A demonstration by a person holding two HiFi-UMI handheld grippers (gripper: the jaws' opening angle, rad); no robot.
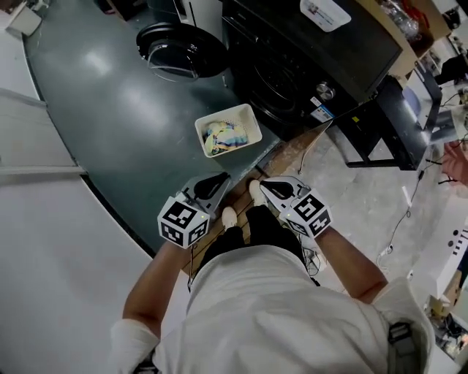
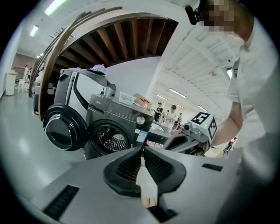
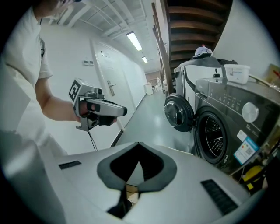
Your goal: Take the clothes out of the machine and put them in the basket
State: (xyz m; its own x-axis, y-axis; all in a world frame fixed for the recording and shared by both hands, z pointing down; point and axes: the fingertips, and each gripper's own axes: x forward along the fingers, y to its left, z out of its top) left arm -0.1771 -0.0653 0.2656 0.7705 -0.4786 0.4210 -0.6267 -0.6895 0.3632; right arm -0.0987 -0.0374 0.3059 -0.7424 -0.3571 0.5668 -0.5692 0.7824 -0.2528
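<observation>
Stands before the washer (image 1: 292,66) with both grippers raised in front of the body, side by side and apart, above a wooden strip (image 1: 296,153) that runs along the edge of the dark floor (image 1: 88,109). Holds the left gripper (image 1: 218,182) with jaws clenched, ribbed pads (image 2: 127,168) pressed tip to tip and nothing between them in the left gripper view. Holds the right gripper (image 1: 267,186) clenched and empty as well, tips meeting in the right gripper view, with only a small gap behind them. Points both toward the washer, tilted a little downward, each in sight of the other's camera. On the dark floor, near its edge by the wooden strip and just in front of the washer's lower left corner as the head view shows it: the white basket (image 1: 251,117), upright and rectangular. Inside it, the clothes (image 1: 223,136), a crumpled heap of pale yellow, blue and white on the bottom. Left of the washer in the head view, the round door (image 1: 183,47), swung wide open over the floor. Through the open port, the drum (image 2: 111,138), perforated metal wall showing. On top of the washer, a small white tub (image 1: 325,13). Below the grippers, two pale shoes (image 1: 229,217) on the wood.
</observation>
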